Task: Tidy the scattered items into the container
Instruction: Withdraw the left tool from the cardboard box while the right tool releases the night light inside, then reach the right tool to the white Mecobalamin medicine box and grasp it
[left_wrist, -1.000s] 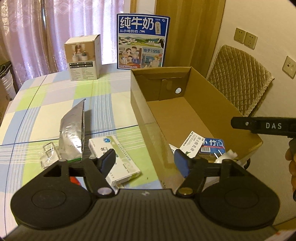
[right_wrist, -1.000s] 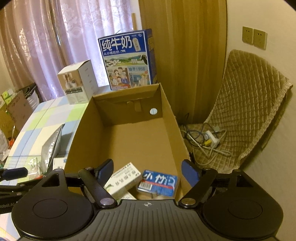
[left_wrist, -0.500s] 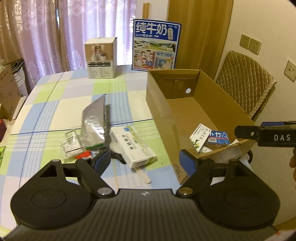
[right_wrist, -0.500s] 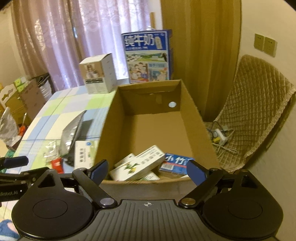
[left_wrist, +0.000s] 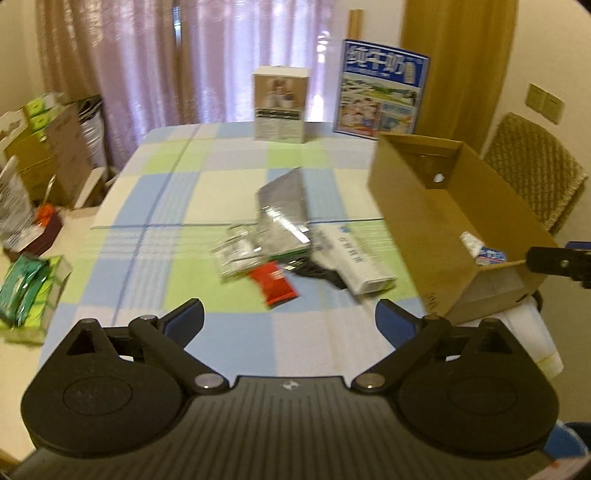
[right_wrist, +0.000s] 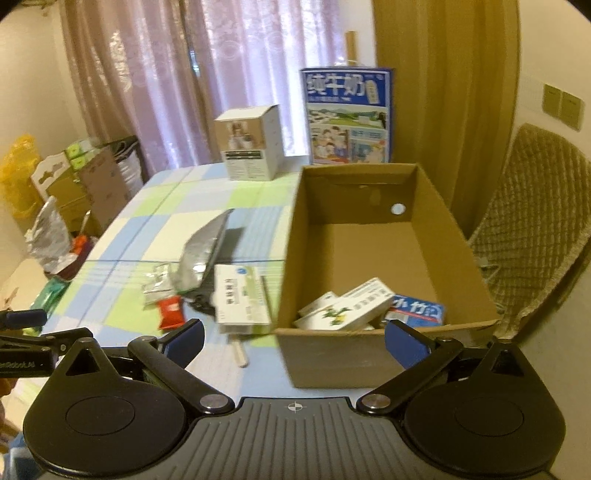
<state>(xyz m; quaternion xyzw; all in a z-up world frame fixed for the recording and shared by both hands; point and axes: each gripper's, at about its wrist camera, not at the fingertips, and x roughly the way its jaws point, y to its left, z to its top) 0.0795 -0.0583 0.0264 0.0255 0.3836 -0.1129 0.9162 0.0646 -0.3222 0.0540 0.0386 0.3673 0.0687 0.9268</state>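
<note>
1. Over the last second both wrist cameras have pulled back and up from the cardboard box (right_wrist: 384, 258): the left view, earlier close over the white carton, now takes in most of the table, and the right view, earlier looking straight down into the box, now frames it from outside.
2. The left gripper (left_wrist: 290, 314), bottom centre of its frame, has its fingers spread wide with nothing between them; the right gripper (right_wrist: 293, 338) is equally apart and empty.
3. I judge this a retreat between picks, with several items left to collect.
4. Still scattered mid-frame, left to right: a clear wrapper (left_wrist: 236, 254), a red packet (left_wrist: 275, 282), a silver foil pouch (left_wrist: 284, 210), a white carton (left_wrist: 356, 258), plus a wooden stick (right_wrist: 238, 350).
5. Inside the box, lower right of the right view, lie white cartons (right_wrist: 347, 306) and a blue pack (right_wrist: 419, 312).
6. The checked tablecloth (left_wrist: 184, 192) covers the table; curtains (right_wrist: 184, 74) hang upper left, a milk box (right_wrist: 349, 118) stands upper centre, a quilted chair (right_wrist: 535, 221) sits far right.
</note>
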